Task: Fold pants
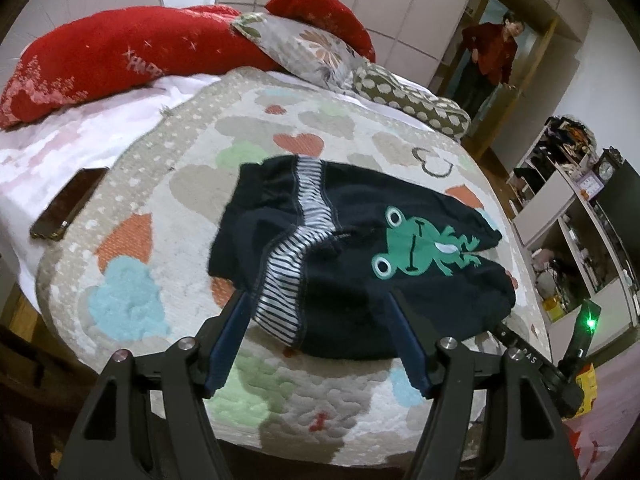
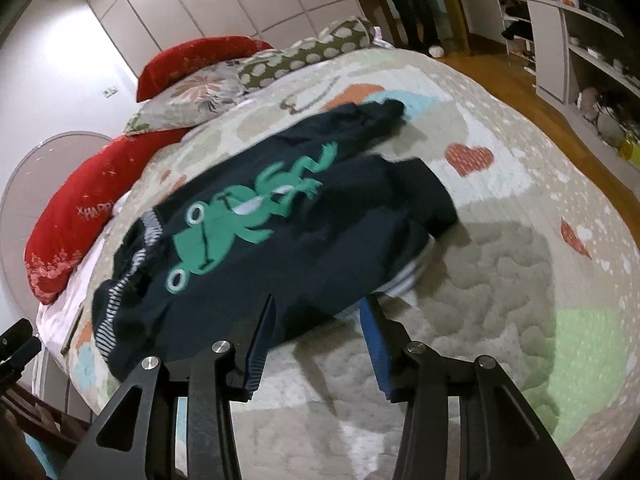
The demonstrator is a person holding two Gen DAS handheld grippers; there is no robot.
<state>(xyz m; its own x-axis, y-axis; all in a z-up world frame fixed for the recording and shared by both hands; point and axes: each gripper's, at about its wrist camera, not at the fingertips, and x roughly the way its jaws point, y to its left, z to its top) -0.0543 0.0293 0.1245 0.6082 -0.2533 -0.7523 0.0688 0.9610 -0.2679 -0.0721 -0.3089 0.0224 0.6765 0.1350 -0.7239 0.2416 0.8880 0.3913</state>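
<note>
Left wrist view: dark navy pants point(image 1: 352, 248) spread on the heart-patterned quilt point(image 1: 168, 208), green frog print point(image 1: 420, 244) facing up, striped waistband point(image 1: 296, 248) running down the cloth left of the frog. Left gripper point(image 1: 318, 296) spread wide over the near edge of the pants, one blue fingertip at the striped band, the other over plain navy cloth; nothing clamped between them. Left of the pants, a brown phone point(image 1: 68, 204) at the quilt's border. Beyond the pants, red pillows point(image 1: 120, 56) and a floral pillow point(image 1: 304, 48).

Right wrist view: pants point(image 2: 280, 220) stretching diagonally away, frog print point(image 2: 248, 216) in the middle, waistband point(image 2: 132, 272) to the left of the frog. Right gripper point(image 2: 320, 304) parted wide at the near hem of the pants, fingertips at the cloth's edge, gripping nothing. Behind the pants, a spotted bolster point(image 2: 316, 52); right of the pants, a bare quilt point(image 2: 520, 220).
</note>
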